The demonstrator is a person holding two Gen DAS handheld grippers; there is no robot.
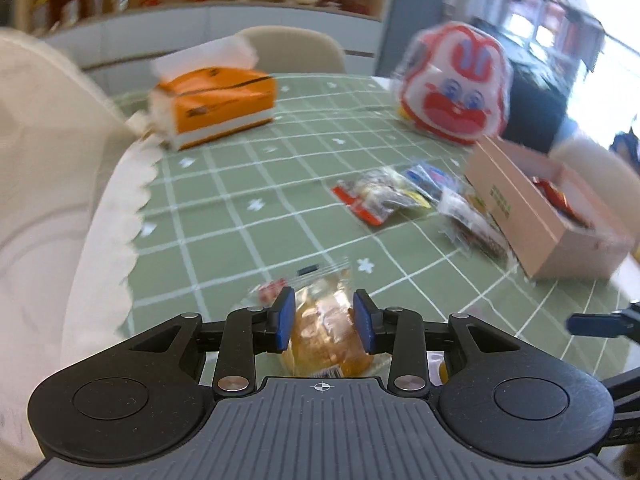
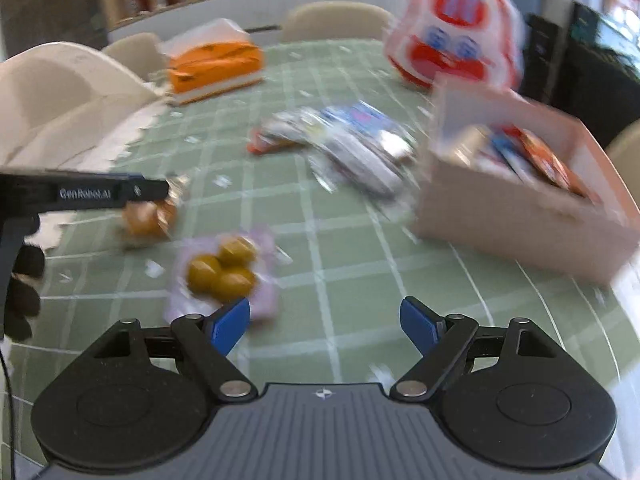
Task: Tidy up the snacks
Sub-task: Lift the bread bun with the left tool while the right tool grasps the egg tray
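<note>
1. Green checked tablecloth [image 1: 248,184] with white flowers and a lace edge covers the dining table; both views are smeared by blur.
2. Nearest in the left wrist view, the left gripper [image 1: 325,322] has its blue fingers [image 1: 285,320] pressed in on a clear plastic packet of golden-brown bread [image 1: 326,332]. The packet fills the gap between them, its sealed end poking forward past the tips.
3. Seen from the right wrist view, that same bread packet hangs at the left gripper's tip, seemingly just clear of the cloth.
4. The right gripper [image 2: 326,322] holds nothing, its fingers spread wide above bare cloth. A pale wrapped pack of three round yellow-brown pieces [image 2: 222,272] lies just ahead of its left finger, outside the gap.
5. Farther on, a loose heap of mixed snack packets [image 1: 400,196] lies beside an open pink cardboard box [image 1: 536,216], which already holds several packets.
6. Farthest stand an orange tissue box [image 1: 214,104] and a red-and-white rabbit-faced bag [image 1: 454,84].
7. Judging by this, the step in hand is carrying the bread to the box; next it calls for swinging rightward over the rim, then releasing.
</note>
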